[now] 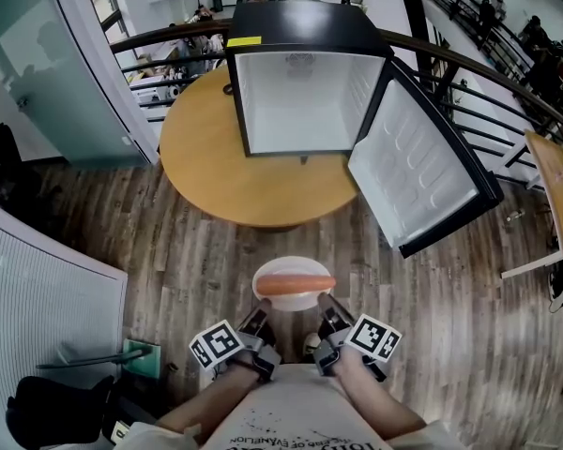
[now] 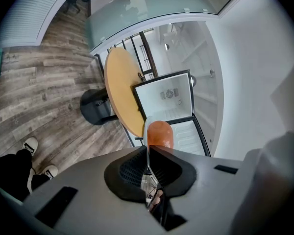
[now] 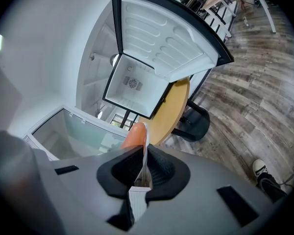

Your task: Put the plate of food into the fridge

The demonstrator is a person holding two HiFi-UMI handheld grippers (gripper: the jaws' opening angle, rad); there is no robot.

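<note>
A white plate (image 1: 292,297) carrying an orange sausage (image 1: 294,284) hangs above the wooden floor, short of the round table. My left gripper (image 1: 262,313) is shut on the plate's left rim and my right gripper (image 1: 326,309) is shut on its right rim. In the left gripper view the plate (image 2: 147,131) runs edge-on between the jaws with the sausage (image 2: 159,134) beyond them. The right gripper view shows the same, plate (image 3: 145,148) edge-on, sausage (image 3: 134,135) past the jaws. The small black fridge (image 1: 300,82) stands on the table with its door (image 1: 420,172) swung wide to the right and an empty white inside.
The round wooden table (image 1: 206,162) holds the fridge at its far side. A curved dark railing (image 1: 469,73) runs behind it. A white wall panel (image 1: 38,289) lies at the left, and another wooden table (image 1: 558,190) at the right edge.
</note>
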